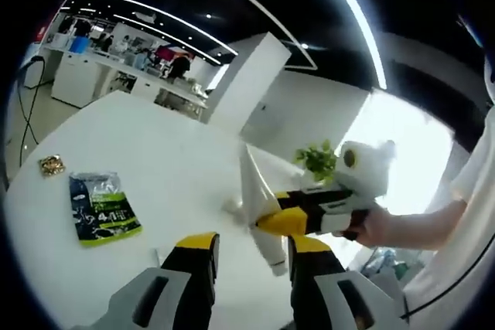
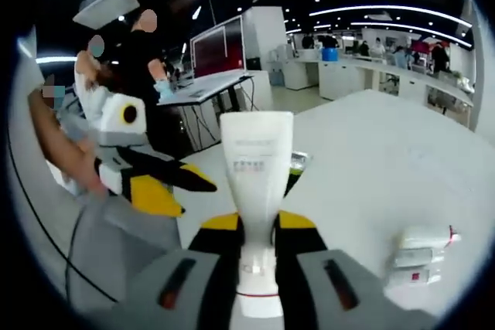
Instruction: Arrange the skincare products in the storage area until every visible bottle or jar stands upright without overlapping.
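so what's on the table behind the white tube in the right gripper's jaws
The right gripper holds the white tube upright. Behind it, a small green-and-dark item peeks out on the white table; the tube covers most of it, so I can't identify it.

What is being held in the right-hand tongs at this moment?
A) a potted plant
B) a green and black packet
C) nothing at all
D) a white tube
D: in the right gripper view the right tongs are closed on a white tube, which rises between their yellow-tipped jaws above the white table.
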